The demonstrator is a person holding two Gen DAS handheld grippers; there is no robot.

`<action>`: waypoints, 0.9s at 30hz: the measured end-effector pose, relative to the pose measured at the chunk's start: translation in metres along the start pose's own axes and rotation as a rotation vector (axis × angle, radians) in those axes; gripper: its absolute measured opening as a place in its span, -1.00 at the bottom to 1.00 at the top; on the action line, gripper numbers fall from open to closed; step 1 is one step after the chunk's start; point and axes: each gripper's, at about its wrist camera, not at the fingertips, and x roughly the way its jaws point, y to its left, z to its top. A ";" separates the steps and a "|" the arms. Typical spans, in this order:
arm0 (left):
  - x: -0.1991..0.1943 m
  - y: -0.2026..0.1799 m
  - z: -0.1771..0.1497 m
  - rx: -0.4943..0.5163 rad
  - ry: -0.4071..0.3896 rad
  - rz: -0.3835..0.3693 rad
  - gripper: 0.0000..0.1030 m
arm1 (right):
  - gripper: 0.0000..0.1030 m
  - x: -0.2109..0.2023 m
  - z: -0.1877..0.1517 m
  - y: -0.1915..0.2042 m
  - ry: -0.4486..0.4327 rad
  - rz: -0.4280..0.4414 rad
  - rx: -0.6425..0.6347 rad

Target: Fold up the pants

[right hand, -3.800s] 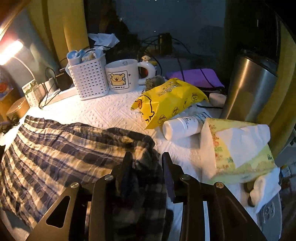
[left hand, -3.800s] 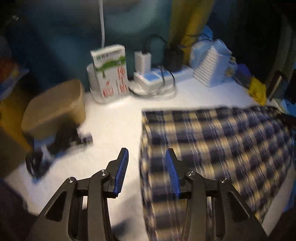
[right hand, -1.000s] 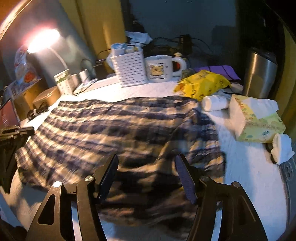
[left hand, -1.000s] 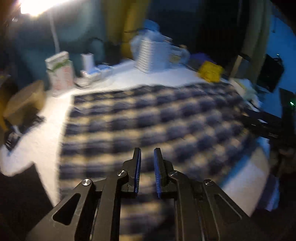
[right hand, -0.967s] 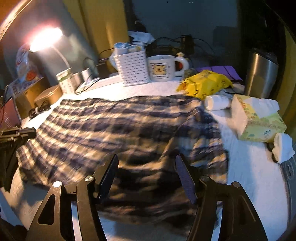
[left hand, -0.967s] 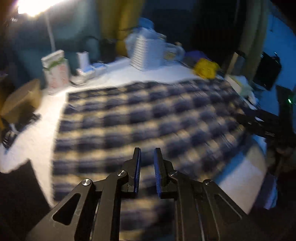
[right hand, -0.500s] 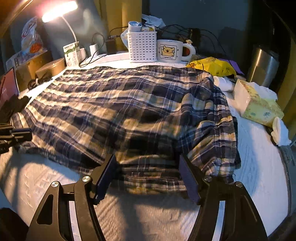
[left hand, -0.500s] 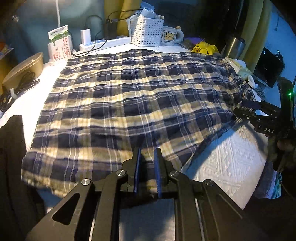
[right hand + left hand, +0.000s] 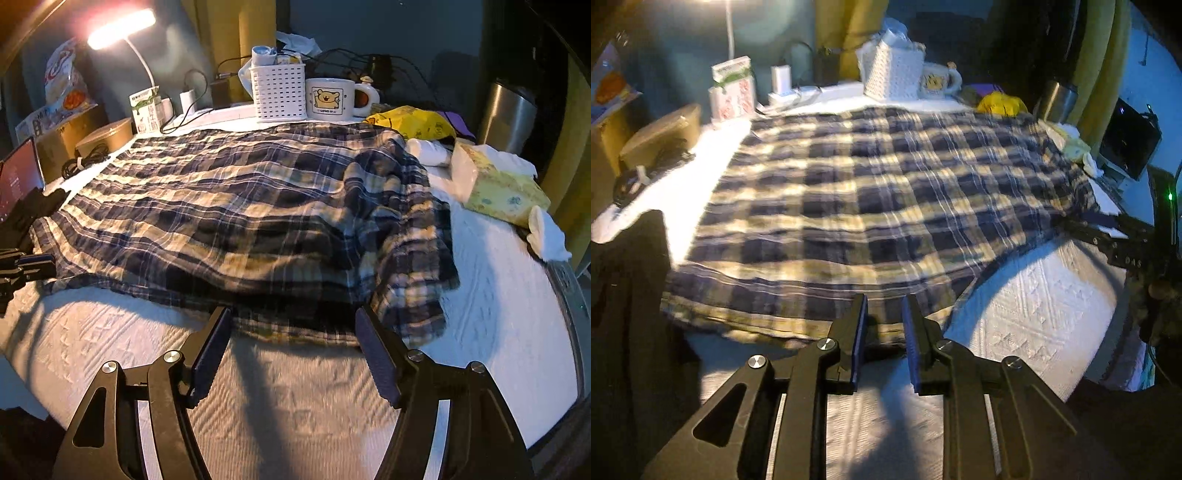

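Observation:
The blue and cream plaid pants (image 9: 879, 206) lie spread flat across the white table; in the right wrist view (image 9: 236, 214) their right end is bunched and rumpled. My left gripper (image 9: 882, 314) is slightly open and empty, its tips just at the near hem of the pants. My right gripper (image 9: 293, 321) is wide open and empty, just short of the near edge of the cloth. The right gripper also shows at the right edge of the left wrist view (image 9: 1123, 240); the left one shows at the left edge of the right wrist view (image 9: 22, 262).
Along the back stand a white basket (image 9: 279, 92), a bear mug (image 9: 332, 98), a milk carton (image 9: 147, 112), chargers and a lamp (image 9: 122, 24). A yellow bag (image 9: 413, 123), tissue pack (image 9: 498, 184) and steel canister (image 9: 506, 112) sit right. A round box (image 9: 661, 133) sits left.
Both grippers pulled back toward the near table edge. My left gripper opened a little and let go of the near hem; the right one stayed open.

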 end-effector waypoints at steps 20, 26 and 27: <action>-0.017 0.057 0.017 -0.128 -0.047 0.149 -0.60 | 0.94 -0.007 -0.005 -0.030 -0.008 0.136 0.208; -0.019 0.065 0.023 -0.150 -0.045 0.174 -0.59 | 0.94 0.010 0.018 -0.048 -0.049 0.188 0.360; -0.019 0.066 0.024 -0.157 -0.045 0.182 -0.59 | 0.94 0.012 0.021 -0.051 -0.055 0.194 0.385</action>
